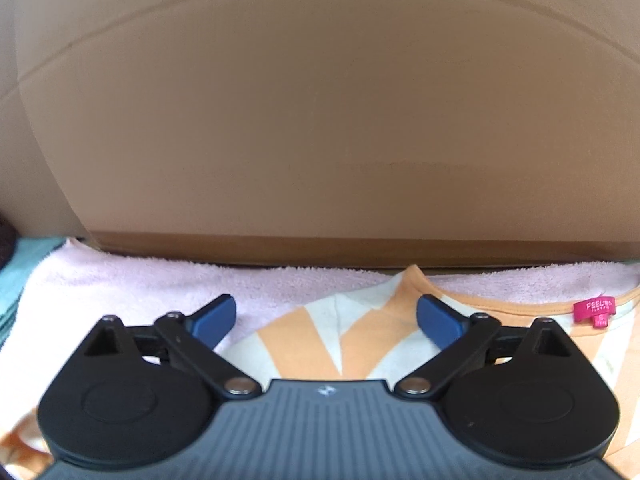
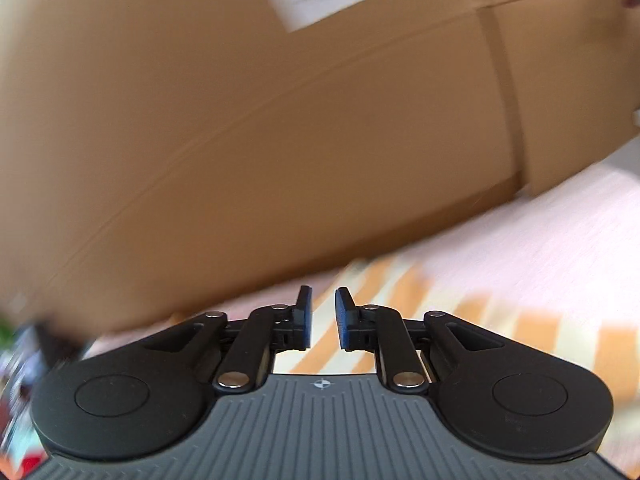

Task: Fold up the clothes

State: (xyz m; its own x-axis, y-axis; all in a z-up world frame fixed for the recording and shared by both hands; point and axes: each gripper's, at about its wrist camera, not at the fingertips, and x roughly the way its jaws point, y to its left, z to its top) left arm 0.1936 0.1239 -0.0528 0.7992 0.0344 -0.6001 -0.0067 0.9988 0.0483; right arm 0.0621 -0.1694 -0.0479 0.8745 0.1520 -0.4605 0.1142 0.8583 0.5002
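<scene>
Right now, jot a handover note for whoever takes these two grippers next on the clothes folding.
Left gripper: wide open, holding nothing, low over the shoulder of the orange and cream patterned shirt, beside its neckline.
Right gripper: jaws nearly together with a narrow gap, nothing between them; view is motion-blurred.
The shirt lies spread on the pale pink towel, pink neck label showing, in front of the brown cardboard box.
Done: shirt looks laid out flat; no fold visible.
Left: grip the shirt and make all the folds.
</scene>
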